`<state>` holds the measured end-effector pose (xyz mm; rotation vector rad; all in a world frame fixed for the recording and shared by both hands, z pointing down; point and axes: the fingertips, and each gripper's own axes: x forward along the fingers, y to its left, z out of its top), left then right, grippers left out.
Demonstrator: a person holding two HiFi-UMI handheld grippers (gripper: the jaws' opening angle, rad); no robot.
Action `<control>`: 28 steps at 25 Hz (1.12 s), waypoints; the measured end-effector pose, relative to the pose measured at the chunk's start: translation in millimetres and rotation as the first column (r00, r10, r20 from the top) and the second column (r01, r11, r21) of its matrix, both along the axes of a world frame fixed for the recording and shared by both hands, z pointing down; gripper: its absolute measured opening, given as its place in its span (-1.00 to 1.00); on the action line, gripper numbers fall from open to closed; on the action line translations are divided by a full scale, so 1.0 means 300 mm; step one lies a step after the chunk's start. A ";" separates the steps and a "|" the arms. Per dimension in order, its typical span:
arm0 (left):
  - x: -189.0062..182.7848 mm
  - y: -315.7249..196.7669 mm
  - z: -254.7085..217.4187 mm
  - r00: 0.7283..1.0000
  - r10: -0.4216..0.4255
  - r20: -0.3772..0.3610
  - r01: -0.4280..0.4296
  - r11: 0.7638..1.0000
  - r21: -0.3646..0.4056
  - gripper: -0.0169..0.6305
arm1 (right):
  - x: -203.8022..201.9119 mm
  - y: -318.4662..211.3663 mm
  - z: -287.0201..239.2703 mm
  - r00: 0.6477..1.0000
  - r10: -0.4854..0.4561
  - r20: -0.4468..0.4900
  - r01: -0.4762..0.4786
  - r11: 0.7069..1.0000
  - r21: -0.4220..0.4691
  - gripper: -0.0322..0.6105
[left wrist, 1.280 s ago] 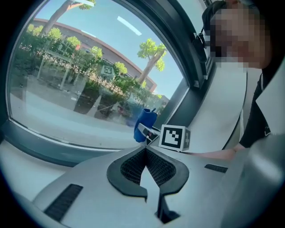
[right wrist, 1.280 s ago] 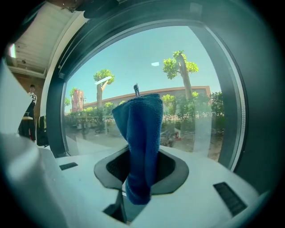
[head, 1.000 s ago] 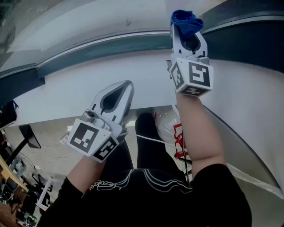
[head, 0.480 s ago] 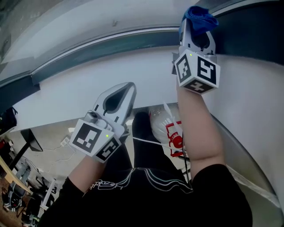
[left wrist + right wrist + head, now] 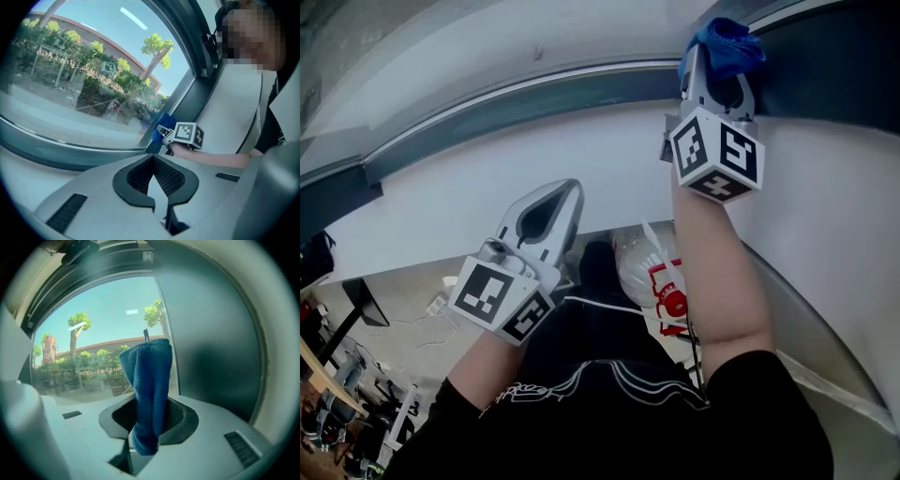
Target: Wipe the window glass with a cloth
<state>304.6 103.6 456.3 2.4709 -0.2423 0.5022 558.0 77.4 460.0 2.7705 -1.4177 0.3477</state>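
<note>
A blue cloth [image 5: 724, 47] sticks out of my right gripper [image 5: 718, 64], which is shut on it and raised at the dark window frame [image 5: 534, 94]. In the right gripper view the cloth [image 5: 149, 380] stands up between the jaws of that gripper [image 5: 146, 401], in front of the window glass [image 5: 93, 348]. My left gripper [image 5: 571, 187] is shut and holds nothing; it hovers lower, over the white sill [image 5: 431, 192]. The left gripper view shows its closed jaws [image 5: 152, 158], the glass [image 5: 70, 84], and beyond them the cloth [image 5: 161, 127] and the right gripper's marker cube [image 5: 187, 135].
A dark panel [image 5: 211, 348] borders the glass on the right. Below the sill lie a white plastic bag with red print [image 5: 661, 272] and a thin white cable [image 5: 609, 302]. Furniture and clutter fill the lower left corner [image 5: 337, 394].
My right gripper has moved up and a little to the right with the cloth, nearer the frame. The left gripper has barely shifted.
</note>
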 end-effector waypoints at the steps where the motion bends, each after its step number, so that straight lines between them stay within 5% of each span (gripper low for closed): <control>1: -0.018 -0.011 -0.010 1.000 -0.010 -0.003 0.010 1.000 0.005 -0.94 | -0.019 -0.010 -0.010 1.000 -0.012 -0.001 0.012 1.000 0.001 -0.61; 11: -0.332 -0.172 -0.381 0.992 -0.099 -0.080 0.112 0.976 0.186 -0.94 | -0.407 -0.085 -0.332 0.985 -0.158 0.062 0.153 0.985 0.081 -0.61; 15: -0.502 -0.125 -0.710 0.983 -0.107 -0.148 0.132 0.977 0.168 -0.94 | -0.677 0.044 -0.694 0.955 -0.282 0.091 0.268 0.954 0.134 -0.61; 18: -0.588 -0.096 -1.014 0.973 -0.076 -0.219 0.127 0.966 0.227 -0.94 | -0.850 0.137 -1.023 0.913 -0.405 0.049 0.392 0.905 0.166 -0.61; 22: -0.685 0.012 -1.336 0.965 0.043 -0.260 0.050 0.938 0.344 -0.94 | -1.125 0.260 -1.317 0.808 -0.585 0.068 0.569 0.805 0.168 -0.61; 25: -0.773 0.100 -1.507 0.963 0.130 -0.237 -0.022 0.911 0.411 -0.94 | -1.300 0.340 -1.489 0.731 -0.679 0.064 0.664 0.730 0.159 -0.61; 28: -0.851 0.164 -1.613 0.954 0.188 -0.233 -0.082 0.912 0.401 -0.94 | -1.391 0.404 -1.591 0.685 -0.725 0.064 0.713 0.686 0.144 -0.61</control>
